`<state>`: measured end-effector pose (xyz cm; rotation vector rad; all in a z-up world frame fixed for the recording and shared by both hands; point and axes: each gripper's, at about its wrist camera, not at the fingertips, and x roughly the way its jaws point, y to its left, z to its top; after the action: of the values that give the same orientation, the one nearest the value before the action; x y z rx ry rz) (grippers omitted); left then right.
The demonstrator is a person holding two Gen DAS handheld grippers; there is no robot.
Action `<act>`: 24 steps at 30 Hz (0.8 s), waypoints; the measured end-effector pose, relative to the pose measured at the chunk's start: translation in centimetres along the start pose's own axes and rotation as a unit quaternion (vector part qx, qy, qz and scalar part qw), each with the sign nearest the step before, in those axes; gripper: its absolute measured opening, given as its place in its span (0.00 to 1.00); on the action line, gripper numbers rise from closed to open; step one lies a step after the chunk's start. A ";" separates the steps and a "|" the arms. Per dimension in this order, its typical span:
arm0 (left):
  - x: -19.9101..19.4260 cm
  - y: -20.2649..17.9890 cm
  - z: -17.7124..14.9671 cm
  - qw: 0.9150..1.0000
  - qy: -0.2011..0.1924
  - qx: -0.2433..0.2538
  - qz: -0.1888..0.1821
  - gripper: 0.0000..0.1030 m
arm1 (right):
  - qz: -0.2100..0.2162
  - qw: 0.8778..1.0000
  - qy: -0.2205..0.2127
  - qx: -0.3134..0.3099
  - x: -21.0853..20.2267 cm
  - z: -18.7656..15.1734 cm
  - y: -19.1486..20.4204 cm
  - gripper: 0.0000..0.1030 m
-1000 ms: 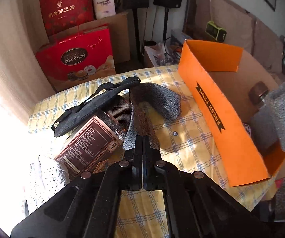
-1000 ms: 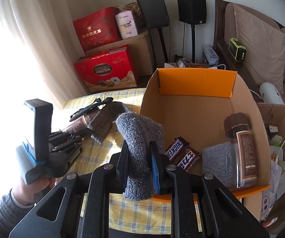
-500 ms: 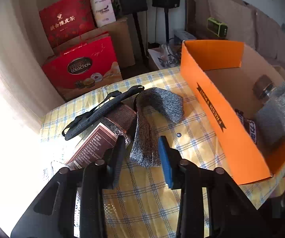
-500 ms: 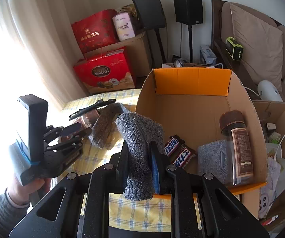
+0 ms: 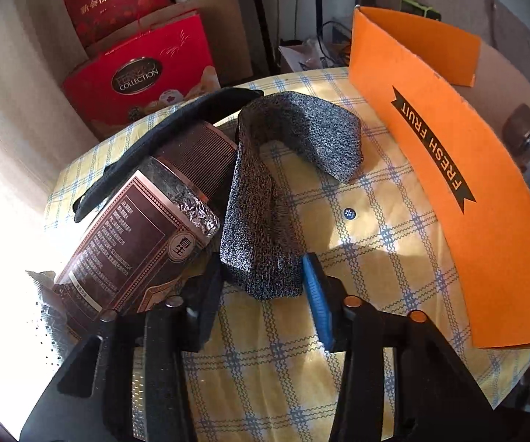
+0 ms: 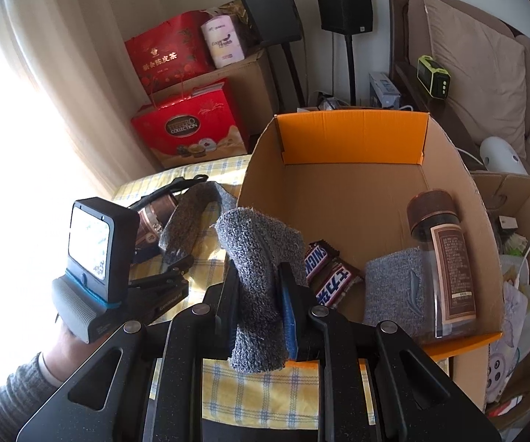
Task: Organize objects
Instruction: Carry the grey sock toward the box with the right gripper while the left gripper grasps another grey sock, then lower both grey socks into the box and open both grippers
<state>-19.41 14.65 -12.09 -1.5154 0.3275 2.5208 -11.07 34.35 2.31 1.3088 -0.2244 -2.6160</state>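
Note:
My left gripper (image 5: pixel 265 287) is open, its jaws on either side of the near end of a dark grey knitted band (image 5: pixel 261 199) that lies bent on the checked tablecloth (image 5: pixel 357 254). A brown jar (image 5: pixel 143 235) lies on its side just left of it, under a black strap (image 5: pixel 161 140). My right gripper (image 6: pixel 261 309) is shut on a lighter grey knitted band (image 6: pixel 257 269), held over the near left corner of the orange cardboard box (image 6: pixel 353 140). The box holds two Snickers bars (image 6: pixel 329 272), a grey band (image 6: pixel 390 294) and a brown jar (image 6: pixel 445 269).
Red gift boxes (image 6: pixel 187 132), a cardboard carton and speakers on stands (image 6: pixel 346 3) stand behind the table. A sofa (image 6: pixel 478 66) is at the right. A second open carton (image 6: pixel 515 221) sits right of the orange box. The left hand tool (image 6: pixel 99 272) is left of my right gripper.
My left gripper has opened from shut and moved closer to the dark grey band on the table. My right gripper has kept its hold and moved slightly toward the box.

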 end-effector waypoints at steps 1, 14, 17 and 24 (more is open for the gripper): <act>0.5 0.3 0.0 1.000 0.011 -0.010 -0.013 0.08 | -0.001 1.000 0.001 0.000 0.1 0.0 0.0 0.19; -8.2 2.5 1.5 0.990 -0.060 -0.036 -0.120 0.07 | 0.000 1.000 -0.006 0.005 -0.5 0.0 -0.6 0.19; -11.3 2.5 2.4 0.986 -0.087 -0.030 -0.138 0.07 | 0.001 1.000 -0.008 0.006 -0.7 0.1 -0.6 0.19; -16.9 1.7 4.8 0.976 -0.129 -0.012 -0.172 0.07 | -0.002 1.000 -0.019 0.004 -1.8 0.7 -0.7 0.19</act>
<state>-16.09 13.62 5.20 -1.1163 -0.0072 2.4042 -10.61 35.48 3.95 1.2641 -0.2397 -2.6486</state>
